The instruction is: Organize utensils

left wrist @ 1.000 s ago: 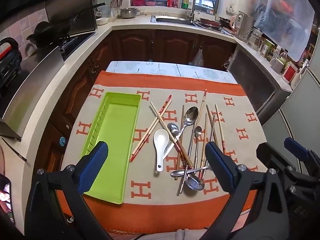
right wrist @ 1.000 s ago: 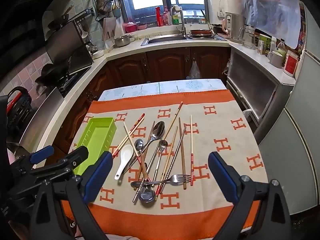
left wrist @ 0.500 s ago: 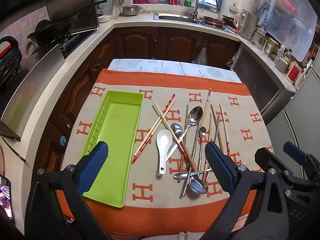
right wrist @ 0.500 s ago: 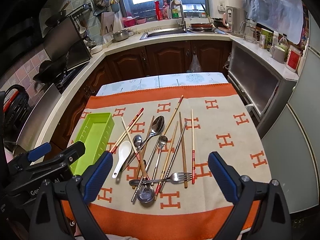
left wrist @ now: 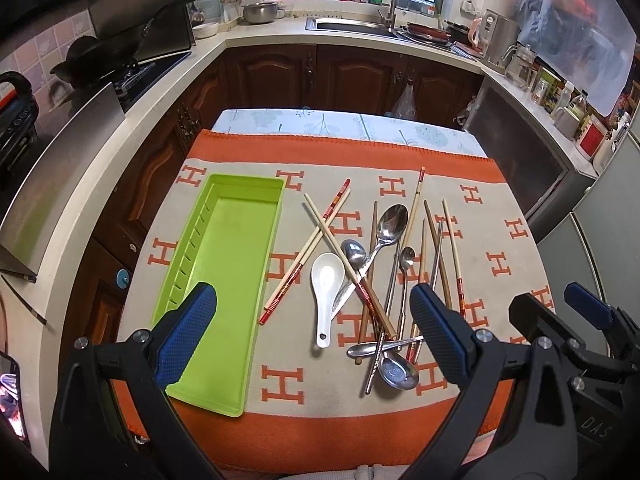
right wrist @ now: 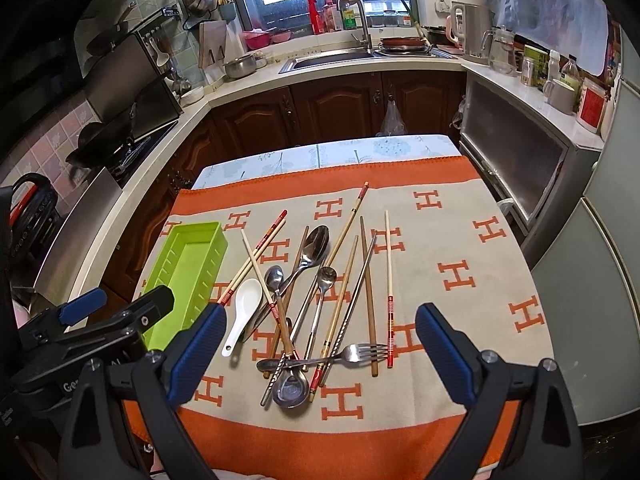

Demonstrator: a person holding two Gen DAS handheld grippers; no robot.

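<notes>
Utensils piled on the table [left wrist: 224, 120], nothing sorted yet.

The green tray [left wrist: 224, 280] lies empty at left; chopsticks, spoons and a fork [right wrist: 352, 354] cross just right of it. Both hand-held grippers, left [left wrist: 312, 336] and right [right wrist: 320, 356], hover wide open, holding nothing. Best take an uppermost, uncrossed piece first, such as the white spoon [left wrist: 326, 292].

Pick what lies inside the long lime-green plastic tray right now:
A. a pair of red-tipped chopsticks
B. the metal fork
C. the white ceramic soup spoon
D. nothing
D: the long lime-green plastic tray shows only its bare floor, with all utensils on the orange-bordered cloth to its right.
</notes>
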